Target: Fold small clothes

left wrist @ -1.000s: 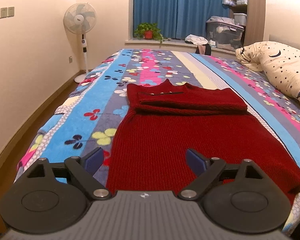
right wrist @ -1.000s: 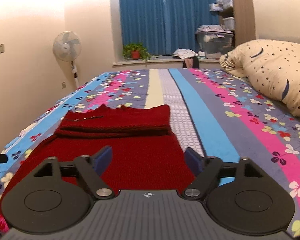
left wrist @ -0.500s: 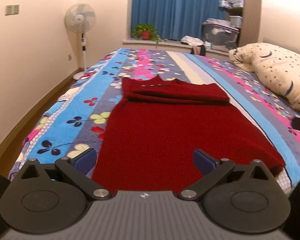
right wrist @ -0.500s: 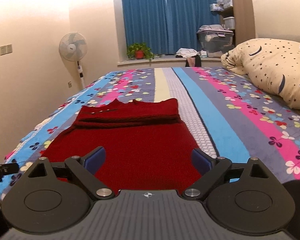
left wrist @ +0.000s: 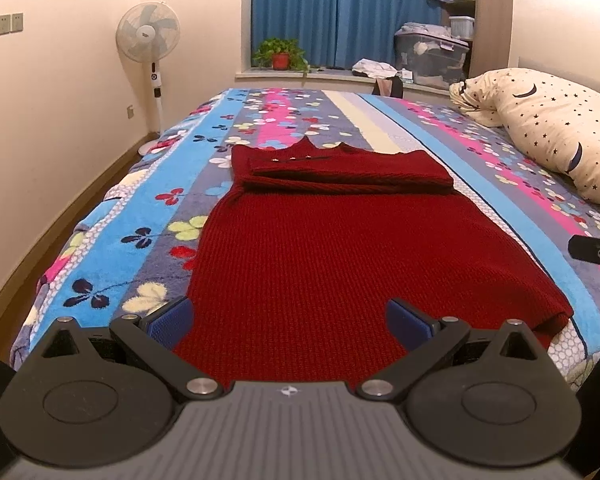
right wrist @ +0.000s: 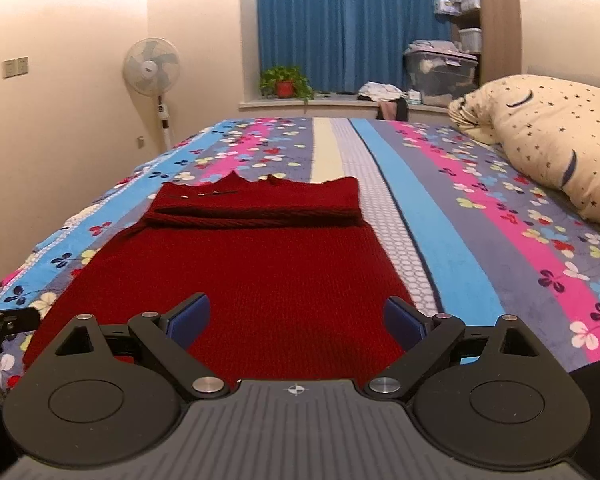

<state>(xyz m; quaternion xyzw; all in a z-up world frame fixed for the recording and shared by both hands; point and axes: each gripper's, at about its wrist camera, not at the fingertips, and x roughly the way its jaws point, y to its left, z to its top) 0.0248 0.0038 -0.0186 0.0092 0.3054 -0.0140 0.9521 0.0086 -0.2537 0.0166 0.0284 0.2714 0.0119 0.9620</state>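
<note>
A red sweater [left wrist: 356, 248] lies flat on the bedspread [left wrist: 140, 216], hem toward the cameras, collar end far; its sleeves are folded across the chest in a thick band [left wrist: 348, 178] near the collar; the left gripper [left wrist: 290, 322] hovers over the hem's left part, jaws wide apart and holding nothing, its blue pads [left wrist: 172, 318] just above the knit; the right gripper [right wrist: 296, 320] hangs over the hem's right part, likewise spread and empty, one pad [right wrist: 404, 322] near the sweater's right edge; a star-print pillow [right wrist: 552, 140] rests on the bed to the right, well apart from the sweater; a fan [left wrist: 148, 34] stands by the left wall; a potted plant [left wrist: 280, 54] sits on the sill before blue curtains [left wrist: 340, 12].
</note>
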